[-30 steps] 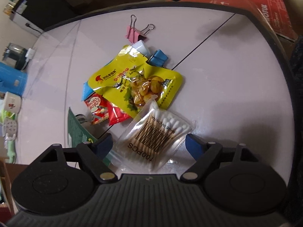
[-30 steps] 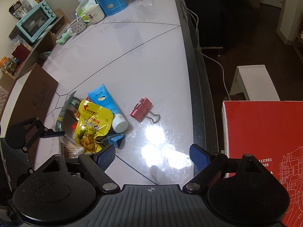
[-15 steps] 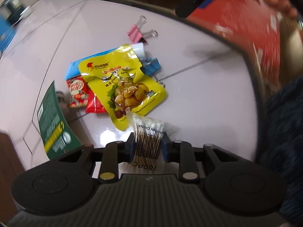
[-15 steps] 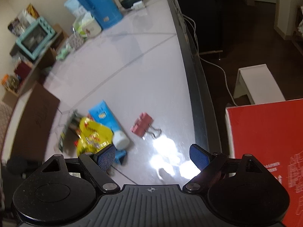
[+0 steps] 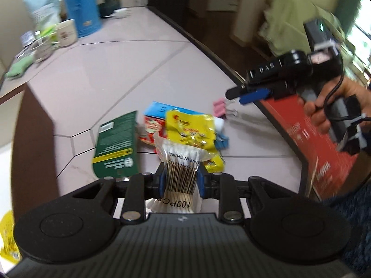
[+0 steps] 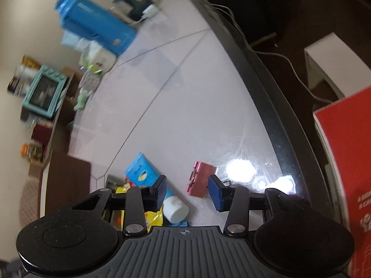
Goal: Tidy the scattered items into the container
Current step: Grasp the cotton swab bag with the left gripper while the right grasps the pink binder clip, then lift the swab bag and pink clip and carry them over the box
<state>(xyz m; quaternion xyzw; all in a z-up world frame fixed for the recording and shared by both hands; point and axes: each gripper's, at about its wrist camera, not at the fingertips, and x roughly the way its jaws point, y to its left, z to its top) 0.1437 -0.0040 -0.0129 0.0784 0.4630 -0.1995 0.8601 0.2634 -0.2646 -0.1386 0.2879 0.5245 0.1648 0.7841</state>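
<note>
- The left gripper [image 5: 181,181] has clamped its blue pads onto the bag of cotton swabs [image 5: 182,164], where a second ago they stood wide on either side of it as it lay flat on the worktop [image 5: 129,69].
- The bag now hangs in that grip, lifted off the surface, its white tips fanned out over the heap near the worktop's right edge.
- That heap has not been cleared: the yellow snack pouch [image 5: 191,132], the red packet [image 5: 151,127], the green box [image 5: 117,146], the blue tube [image 6: 146,176] and a blue clip [image 5: 221,140] are where they lay.
- The right gripper [image 6: 187,191] has come down over the pink binder clip [image 6: 199,181], which sits close to the right edge, beside the glare.
- Its jaws have just been closing and now stand about half open; the clip shows in the gap between them, but the pads are not on it, so I'd call nothing gripped yet.
- The red box [image 5: 310,139], which I take for the container, stands just off the right edge, beside the person's hand [image 5: 329,106].
- To my eye one item is secured and ready to carry across to the box, and a second is about to be pinched.
</note>
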